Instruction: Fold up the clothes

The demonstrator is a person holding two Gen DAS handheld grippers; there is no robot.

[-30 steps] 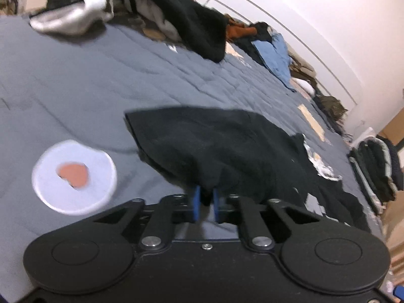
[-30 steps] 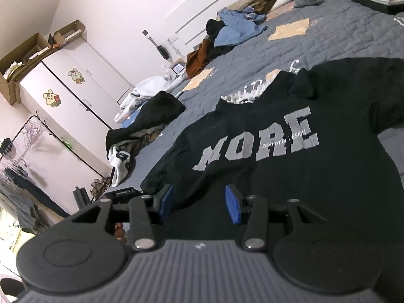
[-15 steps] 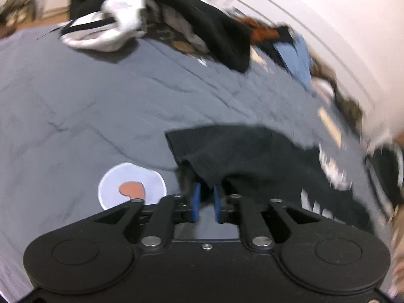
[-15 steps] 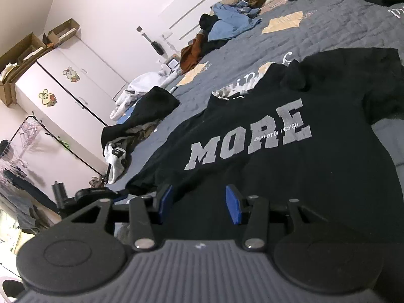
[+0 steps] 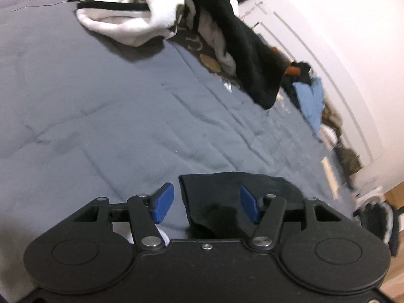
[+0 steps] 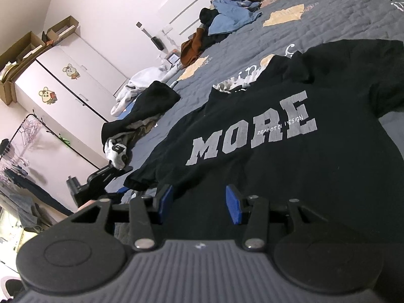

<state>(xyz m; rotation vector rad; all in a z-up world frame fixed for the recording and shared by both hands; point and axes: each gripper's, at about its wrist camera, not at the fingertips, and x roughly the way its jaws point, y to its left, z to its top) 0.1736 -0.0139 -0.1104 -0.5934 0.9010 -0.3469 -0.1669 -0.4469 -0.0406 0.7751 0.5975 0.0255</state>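
**Black tee flat on the bed, left tongs letting go of the sleeve**

Here's the bed, covered in a grey quilted spread, and right across the middle of it lies the black T-shirt, front side up. Big grey block letters reading MORE run across the chest, with a thin line of smaller print through them. The body looks mostly flat, the neckline sits at the far end, and one sleeve stretches out to the left.

Over to the left wrist view: that sleeve shows a straight hemmed edge and a soft crease, resting on the spread. The left tongs are opening, blue pads spread to either side, sleeve cloth lying between them with neither pad pressing on it.

The right tongs sit over the shirt's near hem, pads apart, with black fabric beneath the gap and nothing clamped.

Far side of the bed, a heap of black and white clothes, and a blue garment near the wall.
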